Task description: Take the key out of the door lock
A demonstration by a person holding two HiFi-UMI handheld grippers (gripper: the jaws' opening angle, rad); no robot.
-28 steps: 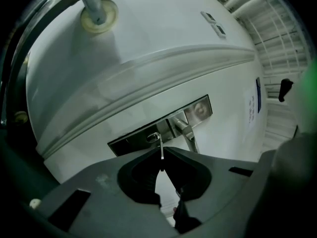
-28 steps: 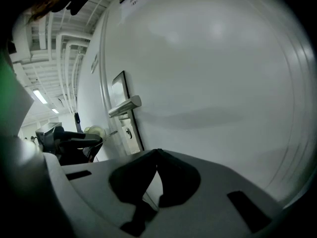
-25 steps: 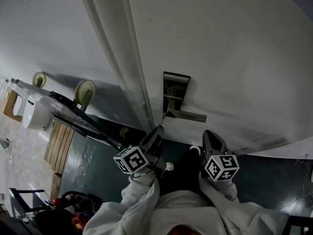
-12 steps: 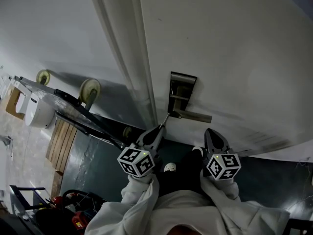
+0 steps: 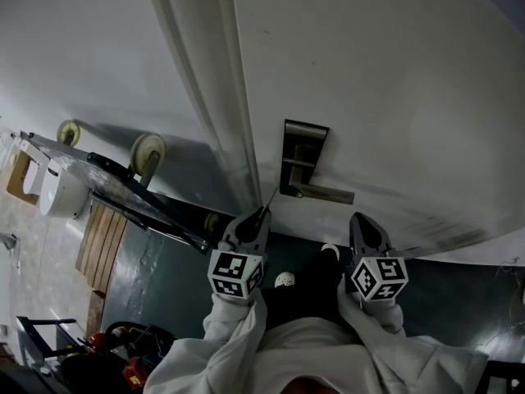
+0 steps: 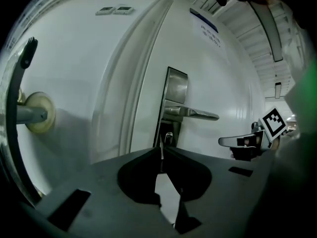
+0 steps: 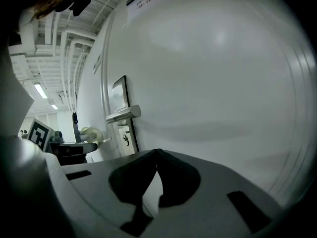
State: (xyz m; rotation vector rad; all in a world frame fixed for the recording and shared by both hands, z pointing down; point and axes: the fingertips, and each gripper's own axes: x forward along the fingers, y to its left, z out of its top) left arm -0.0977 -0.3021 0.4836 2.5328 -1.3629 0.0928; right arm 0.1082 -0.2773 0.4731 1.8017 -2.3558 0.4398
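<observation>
Pinching key (image 6: 161, 144) — left gripper (image 6: 162, 151), near lock (image 6: 169, 137).

The head view looks steeply down the face of a white door (image 5: 369, 72) from close above. Both gripper views look level at that door from nearby; all three share its lever handle (image 5: 320, 192).

Dim, cool light from ceiling strip lights (image 7: 38, 89), glaring in both gripper views. Soft shadows streak the white door (image 5: 394, 72). Fisheye bending, black vignetted corners.
</observation>
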